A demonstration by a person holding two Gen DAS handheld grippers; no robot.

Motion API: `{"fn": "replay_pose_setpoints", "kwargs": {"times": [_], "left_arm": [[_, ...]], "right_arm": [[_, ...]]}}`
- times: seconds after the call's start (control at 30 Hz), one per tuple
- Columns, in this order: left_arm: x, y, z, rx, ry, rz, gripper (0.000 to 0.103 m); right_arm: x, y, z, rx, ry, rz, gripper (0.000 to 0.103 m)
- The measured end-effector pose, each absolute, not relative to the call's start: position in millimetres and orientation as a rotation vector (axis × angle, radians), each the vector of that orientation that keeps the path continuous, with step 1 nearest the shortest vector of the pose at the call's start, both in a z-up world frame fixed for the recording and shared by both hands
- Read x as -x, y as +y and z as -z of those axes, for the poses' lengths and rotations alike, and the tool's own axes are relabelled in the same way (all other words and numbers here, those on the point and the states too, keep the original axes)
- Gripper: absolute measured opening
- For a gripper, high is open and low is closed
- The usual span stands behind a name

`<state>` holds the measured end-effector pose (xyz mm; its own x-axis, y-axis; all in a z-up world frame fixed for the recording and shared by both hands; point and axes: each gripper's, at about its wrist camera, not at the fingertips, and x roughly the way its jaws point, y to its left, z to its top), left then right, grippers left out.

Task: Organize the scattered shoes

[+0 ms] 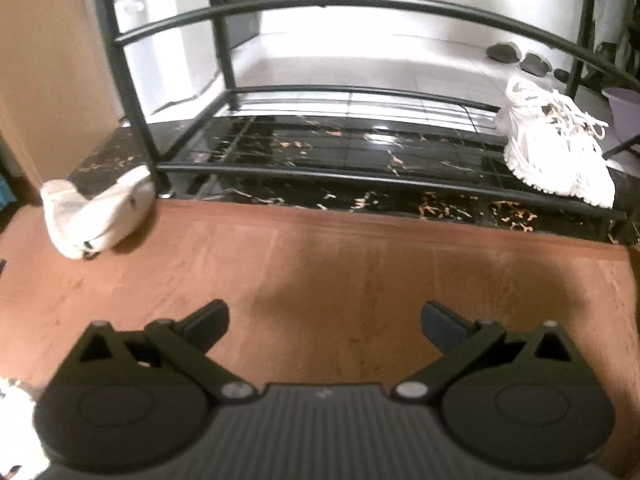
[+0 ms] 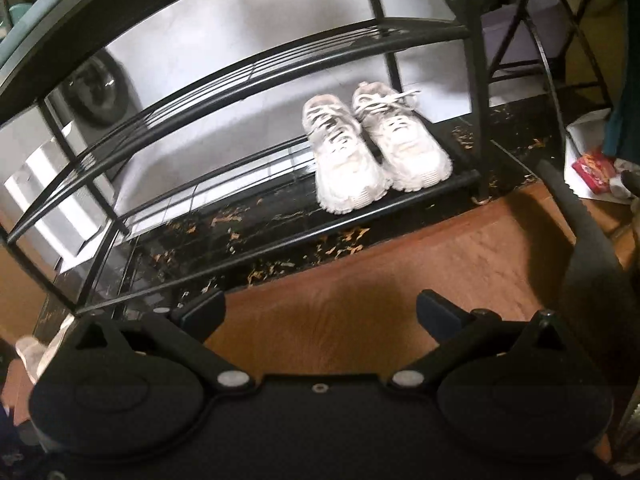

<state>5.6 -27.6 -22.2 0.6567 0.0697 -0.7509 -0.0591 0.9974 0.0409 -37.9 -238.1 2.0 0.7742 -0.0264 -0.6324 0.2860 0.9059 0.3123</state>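
White sneakers (image 2: 376, 148) paired on rack's bottom shelf (image 2: 400, 196); left tongs (image 1: 325, 322), right tongs (image 2: 320, 312) both spread, empty.

White sneakers (image 2: 376, 148), black rack (image 2: 280, 236), gold-veined black floor (image 1: 360, 200).

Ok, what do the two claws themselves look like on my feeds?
Both look alike. The left claw has a matte black body with a ribbed centre panel, two round side housings, angled link arms on silver pivot pins, and dark pads, the right one bluish. The right claw matches, but its centre panel looks smooth with a small screw. No cables or sleeves show.
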Motion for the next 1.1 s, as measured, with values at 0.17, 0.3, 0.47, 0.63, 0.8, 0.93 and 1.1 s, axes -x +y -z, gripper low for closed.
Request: {"fn": "replay_pose_setpoints", "kwargs": {"times": [0.17,0.3,0.47,0.63,0.8,0.93,1.1], "left_arm": [[8.2,-21.4,8.7,-0.026,0.816,-0.125,0.102],[15.3,-11.5,0.1,-0.021,0.792,-0.201,0.102],[35.5,40.6,-24.5,0.18,0.694,-0.455,0.102],[70.1,114.5,-45.4,0.411,0.586,-0.81,0.102],[80.3,156.3,-71.3,0.416,0.629,-0.736,0.102],[101.0,187.3,-90.7,0.37,0.64,-0.489,0.102],[141.8,229.2,-101.1,0.285,0.646,-0.513,0.102]], "right_arm": [[45.5,-229.7,-10.2,-0.385,0.635,0.107,0.103],[53.9,-222.5,-19.7,-0.431,0.571,-0.024,0.103],[74.3,-199.3,-39.6,-0.458,0.472,-0.253,0.103],[79.3,-178.3,-44.5,-0.482,0.471,-0.367,0.103],[81.3,-162.1,-52.9,-0.69,0.527,-0.406,0.103],[97.8,-134.2,-72.0,-0.769,0.491,-0.509,0.103],[111.4,-98.6,-86.8,-0.806,0.525,-0.632,0.103]]}}
